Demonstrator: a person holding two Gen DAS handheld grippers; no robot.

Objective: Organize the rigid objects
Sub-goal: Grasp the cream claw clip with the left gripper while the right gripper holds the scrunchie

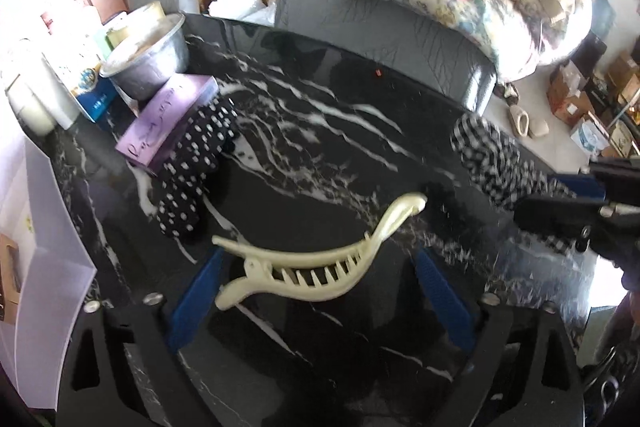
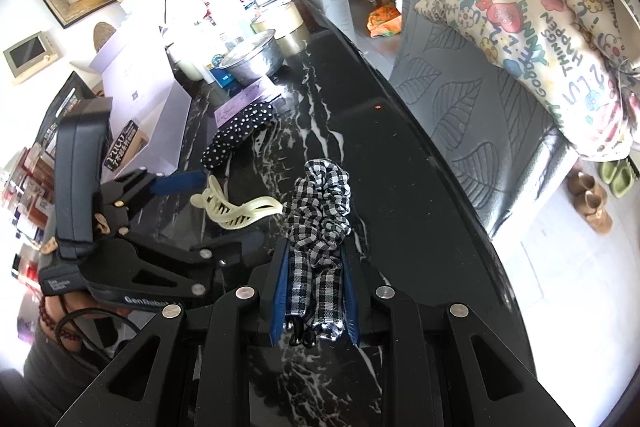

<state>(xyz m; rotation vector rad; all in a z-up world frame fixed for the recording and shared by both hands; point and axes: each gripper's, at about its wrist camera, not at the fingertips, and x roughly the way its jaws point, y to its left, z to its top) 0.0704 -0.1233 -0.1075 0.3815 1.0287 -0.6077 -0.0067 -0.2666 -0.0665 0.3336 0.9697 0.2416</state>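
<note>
A cream hair claw clip (image 1: 320, 267) lies on the black marble table (image 1: 320, 115), between the blue pads of my left gripper (image 1: 320, 263), which stands open around it without visibly pressing on it. In the right wrist view the same clip (image 2: 236, 211) sits between the left gripper's fingers (image 2: 180, 183). My right gripper (image 2: 316, 267) is shut on a black-and-white checked scrunchie (image 2: 320, 211), whose bunched end rests on the table ahead of the pads. From the left wrist view that scrunchie (image 1: 492, 155) and the right gripper (image 1: 560, 197) are at the right edge.
A polka-dot fabric hair piece (image 1: 192, 171) lies beside a purple box (image 1: 168, 119). Behind them stand a metal bowl (image 1: 148, 63) and cartons. A grey leaf-patterned sofa (image 2: 460, 75) with a printed pillow (image 2: 560, 39) runs along the table's far edge.
</note>
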